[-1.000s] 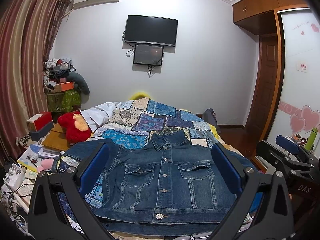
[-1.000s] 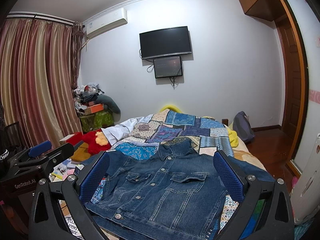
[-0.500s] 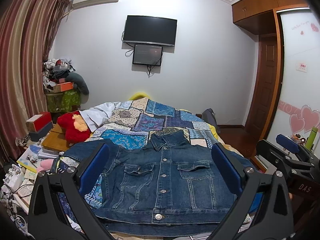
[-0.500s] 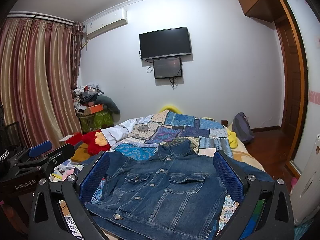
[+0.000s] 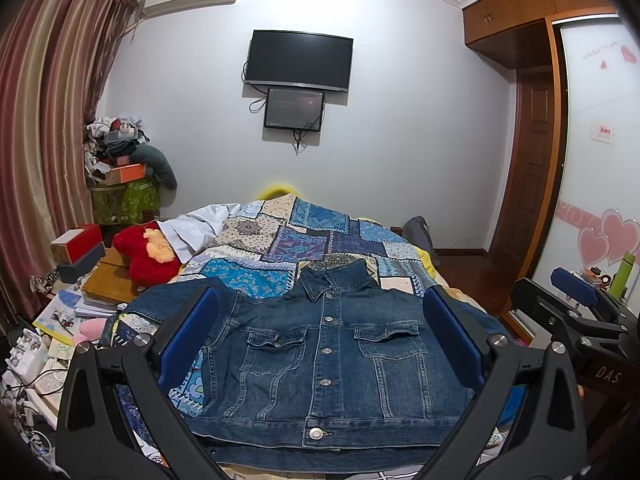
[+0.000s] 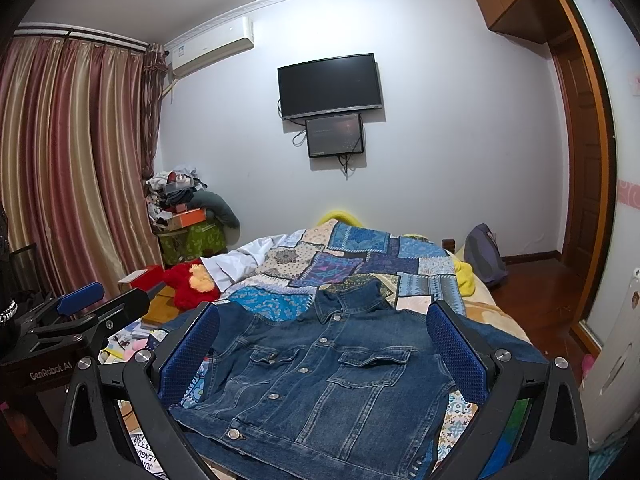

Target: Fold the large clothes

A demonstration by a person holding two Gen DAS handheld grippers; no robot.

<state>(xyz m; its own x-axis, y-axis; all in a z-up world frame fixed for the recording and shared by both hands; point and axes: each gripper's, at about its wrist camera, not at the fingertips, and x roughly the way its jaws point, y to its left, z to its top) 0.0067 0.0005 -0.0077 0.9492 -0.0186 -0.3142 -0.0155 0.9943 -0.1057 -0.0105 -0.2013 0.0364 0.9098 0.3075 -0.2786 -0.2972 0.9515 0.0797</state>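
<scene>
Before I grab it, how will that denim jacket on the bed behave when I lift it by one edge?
The denim jacket looks like thick, seamed cloth, so it will probably feel heavy and drape stiffly rather than flutter. Both sleeves trail off sideways, so they would likely swing and drag. It lies buttoned and flat on the patchwork quilt, so the front should stay together.

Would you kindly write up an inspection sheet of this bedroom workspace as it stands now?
Surface: bed with patchwork quilt.
Job's things: denim jacket flat, front up, buttoned, collar toward the wall.
Clutter: red plush toy, books and boxes left of the bed; clothes pile in the corner.
Grippers: left gripper and right gripper open, above the jacket, holding nothing.
Cables: dangling under the wall TV.
Surroundings: curtains, air conditioner, wooden door.
</scene>
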